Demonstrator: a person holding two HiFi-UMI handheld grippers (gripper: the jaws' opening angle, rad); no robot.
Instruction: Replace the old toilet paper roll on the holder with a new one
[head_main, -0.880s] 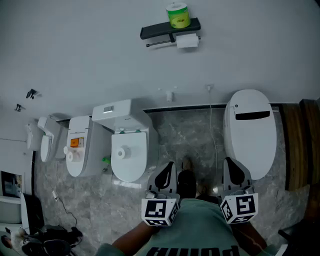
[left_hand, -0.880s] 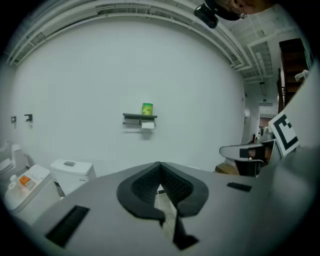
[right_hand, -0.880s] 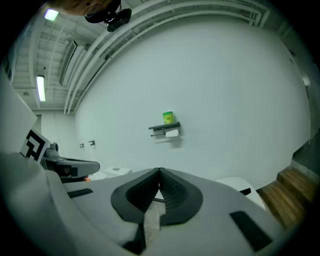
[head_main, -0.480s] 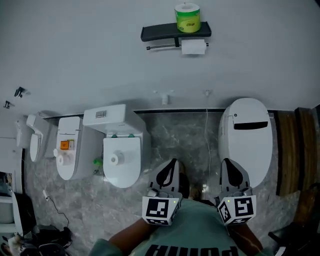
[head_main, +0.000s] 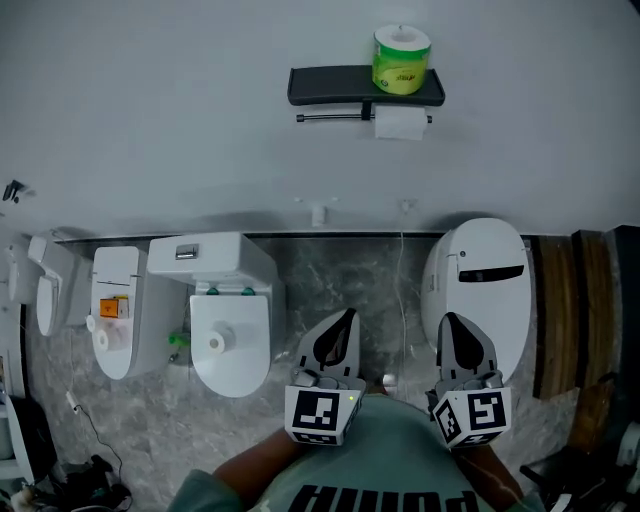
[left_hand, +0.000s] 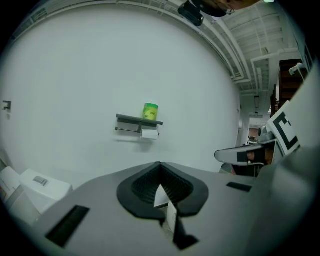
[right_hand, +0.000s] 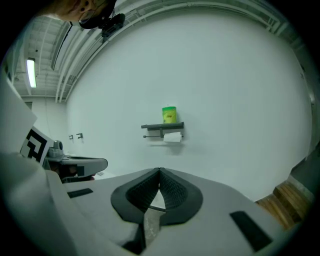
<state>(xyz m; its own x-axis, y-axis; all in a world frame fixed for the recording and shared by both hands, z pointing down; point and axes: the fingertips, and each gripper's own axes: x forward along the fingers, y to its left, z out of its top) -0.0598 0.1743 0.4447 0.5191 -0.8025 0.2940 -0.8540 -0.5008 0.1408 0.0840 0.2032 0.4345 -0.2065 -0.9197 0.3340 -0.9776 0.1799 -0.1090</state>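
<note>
**Green-wrapped new roll (head_main: 401, 60) sits on black shelf (head_main: 330, 86)**

Old roll (head_main: 400, 123) hangs on bar (head_main: 335, 117) just below shelf, on white wall (head_main: 150, 100). L claw (head_main: 346, 316) & R claw (head_main: 448, 320): jaws together, nothing held, well apart from both rolls.

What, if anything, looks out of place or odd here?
Nothing looks spilled or broken. The wrapped new roll stands upright on the shelf, and the old roll hangs at the right end of the bar rather than centred. Oddest: what looks like a loose paper roll lies on a toilet lid.
</note>
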